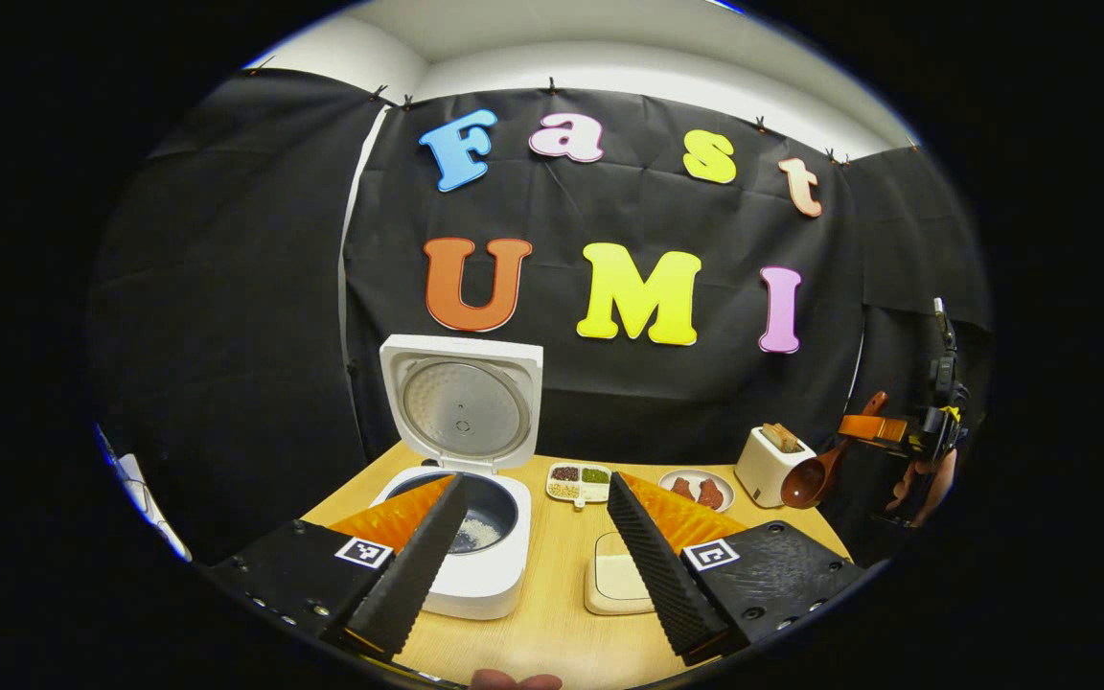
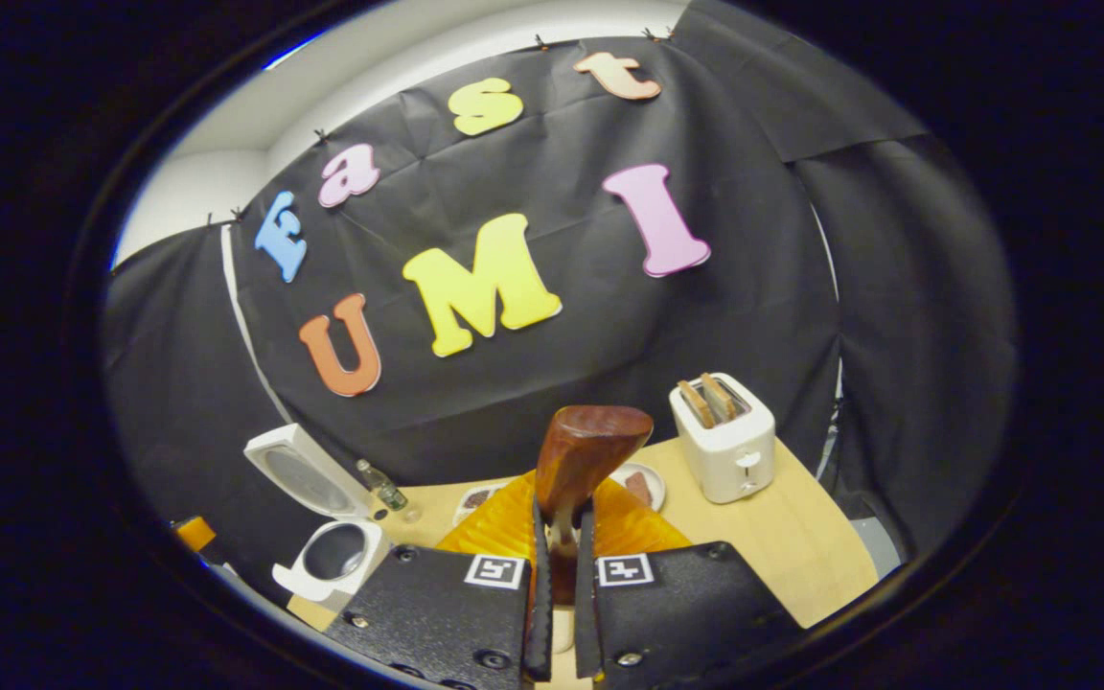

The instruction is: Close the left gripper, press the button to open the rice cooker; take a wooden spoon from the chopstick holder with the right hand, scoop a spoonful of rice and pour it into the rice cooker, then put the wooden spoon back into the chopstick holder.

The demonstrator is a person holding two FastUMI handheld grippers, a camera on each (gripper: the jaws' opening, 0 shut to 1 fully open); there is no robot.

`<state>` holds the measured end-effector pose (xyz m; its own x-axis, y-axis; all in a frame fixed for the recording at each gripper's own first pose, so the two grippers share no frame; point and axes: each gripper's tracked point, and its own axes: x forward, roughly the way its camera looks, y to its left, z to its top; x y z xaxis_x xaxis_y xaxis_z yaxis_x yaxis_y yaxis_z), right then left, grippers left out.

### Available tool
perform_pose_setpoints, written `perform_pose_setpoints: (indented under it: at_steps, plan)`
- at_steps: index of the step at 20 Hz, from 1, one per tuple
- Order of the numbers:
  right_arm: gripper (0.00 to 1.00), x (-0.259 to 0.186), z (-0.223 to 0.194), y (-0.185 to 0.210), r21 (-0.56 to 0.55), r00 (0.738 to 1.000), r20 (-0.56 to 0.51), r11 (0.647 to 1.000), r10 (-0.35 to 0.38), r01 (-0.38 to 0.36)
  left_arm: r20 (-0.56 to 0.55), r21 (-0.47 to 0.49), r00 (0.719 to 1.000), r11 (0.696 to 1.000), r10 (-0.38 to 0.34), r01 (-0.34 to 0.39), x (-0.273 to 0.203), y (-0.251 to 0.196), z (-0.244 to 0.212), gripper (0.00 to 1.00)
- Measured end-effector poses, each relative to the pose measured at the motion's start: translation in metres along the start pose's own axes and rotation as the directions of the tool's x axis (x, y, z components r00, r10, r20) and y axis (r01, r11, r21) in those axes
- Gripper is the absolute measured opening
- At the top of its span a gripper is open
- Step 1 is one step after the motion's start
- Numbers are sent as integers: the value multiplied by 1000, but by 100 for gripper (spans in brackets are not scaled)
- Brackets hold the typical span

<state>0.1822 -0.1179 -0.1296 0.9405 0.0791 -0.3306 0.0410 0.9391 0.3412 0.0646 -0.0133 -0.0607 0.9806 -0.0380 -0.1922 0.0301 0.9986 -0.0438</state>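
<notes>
Right gripper [image 2: 560, 613] raised off table, tilted — jaws clamp wooden spoon [image 2: 583, 460]; left gripper [image 1: 533, 565] jaws wide.

The white rice cooker [image 1: 475, 565] stands on the left part of the wooden desk [image 1: 552, 613] with its lid [image 1: 463, 402] swung fully up, the ribbed metal inner plate facing forward, and a little white rice [image 1: 477, 532] lies in the dark inner pot. The wooden spoon [image 2: 583, 460], a dark reddish-brown ladle with a deep round bowl, is pinched by its handle between both fingers of the right tool [image 2: 562, 613]. In the left gripper view the spoon [image 1: 816, 474] hangs in the air to the right of the desk, bowl lowest and tilted leftward.
</notes>
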Motion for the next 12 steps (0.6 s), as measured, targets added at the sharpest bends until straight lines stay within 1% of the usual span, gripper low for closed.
perform_pose_setpoints:
  at_steps: [2, 5, 9, 12]
  plan:
    - [14, 12, -17, -29, 10, 999, -30, 999, -37, 37, -6, 6, 1000, 1000, 2, -2, 2, -5, 0, 95]
    - [14, 31, -48, -57, 36, 994, -88, 997, -64, 67, -19, 9, 1000, 1000, 11, -10, 3, -9, -2, 95]
    - [14, 52, -79, -76, 51, 989, -130, 995, -77, 84, -21, 22, 999, 999, 26, -25, 3, -11, 3, 95]
    - [14, 65, -99, -91, 22, 983, -155, 995, -97, 102, -26, 35, 999, 999, 37, -36, 2, -9, 1, 95]
